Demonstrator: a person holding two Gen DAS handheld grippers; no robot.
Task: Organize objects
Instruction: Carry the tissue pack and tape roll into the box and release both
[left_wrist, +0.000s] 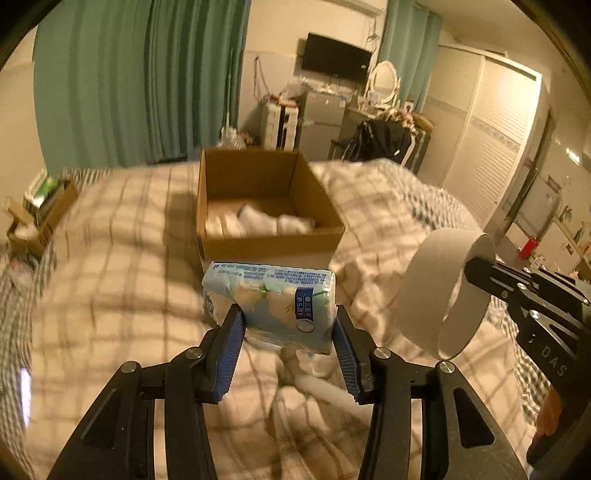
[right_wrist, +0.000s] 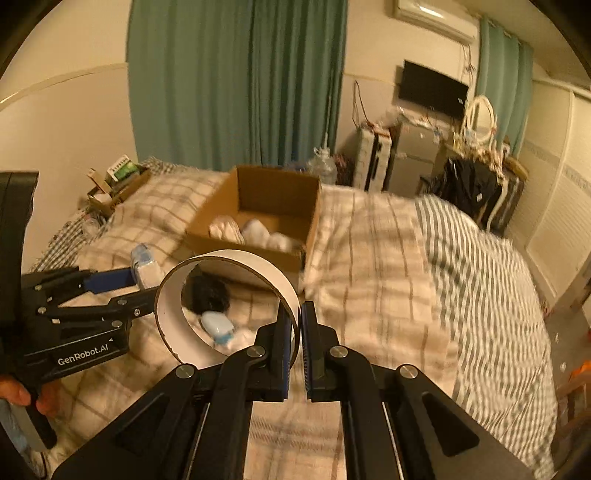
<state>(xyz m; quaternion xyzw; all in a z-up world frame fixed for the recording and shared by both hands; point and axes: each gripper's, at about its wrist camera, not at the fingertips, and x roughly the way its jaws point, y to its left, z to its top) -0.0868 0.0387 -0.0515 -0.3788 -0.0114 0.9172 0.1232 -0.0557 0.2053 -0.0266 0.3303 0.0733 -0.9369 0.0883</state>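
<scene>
My left gripper (left_wrist: 288, 328) is shut on a light blue tissue pack (left_wrist: 273, 299) and holds it above the checked bed cover, just short of an open cardboard box (left_wrist: 258, 243). The box holds several white bundles (left_wrist: 258, 221). My right gripper (right_wrist: 298, 332) is shut on the wall of a wide white tape ring (right_wrist: 225, 306), held above the bed to the right of the left gripper; the ring also shows in the left wrist view (left_wrist: 439, 291). The box lies ahead in the right wrist view (right_wrist: 255, 240). The tissue pack's end shows there too (right_wrist: 146, 267).
On the bed under the ring lie a dark object (right_wrist: 207, 295) and a pale blue item (right_wrist: 218, 326). A smaller box of clutter (left_wrist: 37, 210) sits at the bed's far left. A wardrobe (left_wrist: 491, 147), fridge and dressing table stand beyond the bed.
</scene>
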